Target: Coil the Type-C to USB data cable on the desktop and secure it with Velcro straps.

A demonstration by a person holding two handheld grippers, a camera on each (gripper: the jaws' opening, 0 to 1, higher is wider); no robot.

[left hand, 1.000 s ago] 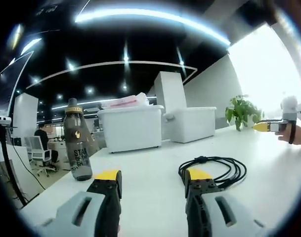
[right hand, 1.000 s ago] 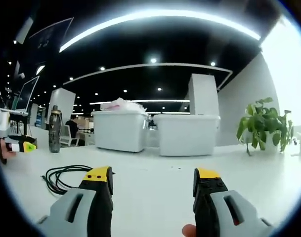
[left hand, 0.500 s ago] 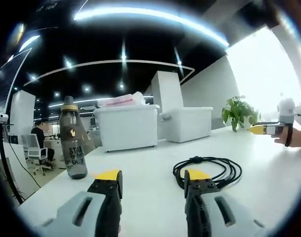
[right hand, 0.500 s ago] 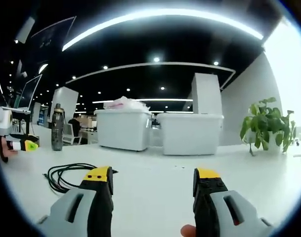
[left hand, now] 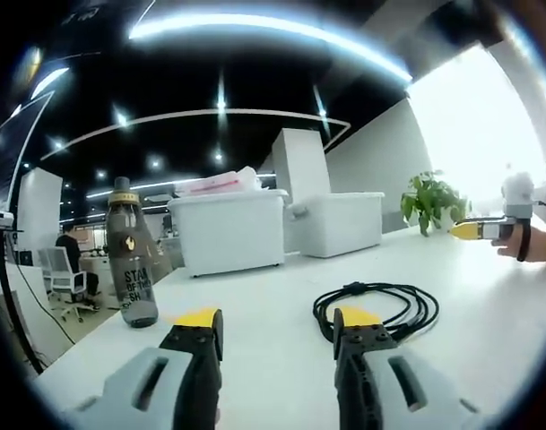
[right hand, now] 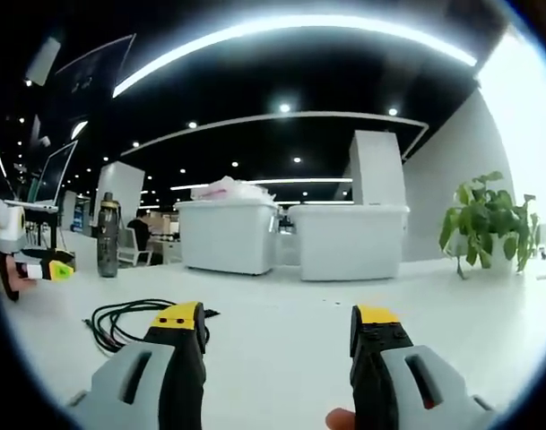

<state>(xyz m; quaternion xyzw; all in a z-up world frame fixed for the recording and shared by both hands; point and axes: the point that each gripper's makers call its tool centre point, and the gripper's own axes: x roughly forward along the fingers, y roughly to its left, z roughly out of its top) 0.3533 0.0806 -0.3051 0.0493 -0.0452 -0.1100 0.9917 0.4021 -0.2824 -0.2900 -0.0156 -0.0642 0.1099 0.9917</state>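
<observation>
While both tools gape empty, bottle (left hand: pixel 133 269) (dark) stands left of cable (left hand: pixel 380 303).

Only one readable text: white block print running down the dark bottle (left hand: pixel 134 266) at far left on the desk (left hand: pixel 273 305), left gripper view. Legible letters: "STAR" on the top line, then what looks like "OF THE", then "SH" at the bottom, the rest curving out of sight. A small gold emblem above the print, too small to make out. Same bottle (right hand: pixel 108 236) far left in the right gripper view, print there too small to read. No legible marks on the white bins (left hand: pixel 231 231).
</observation>
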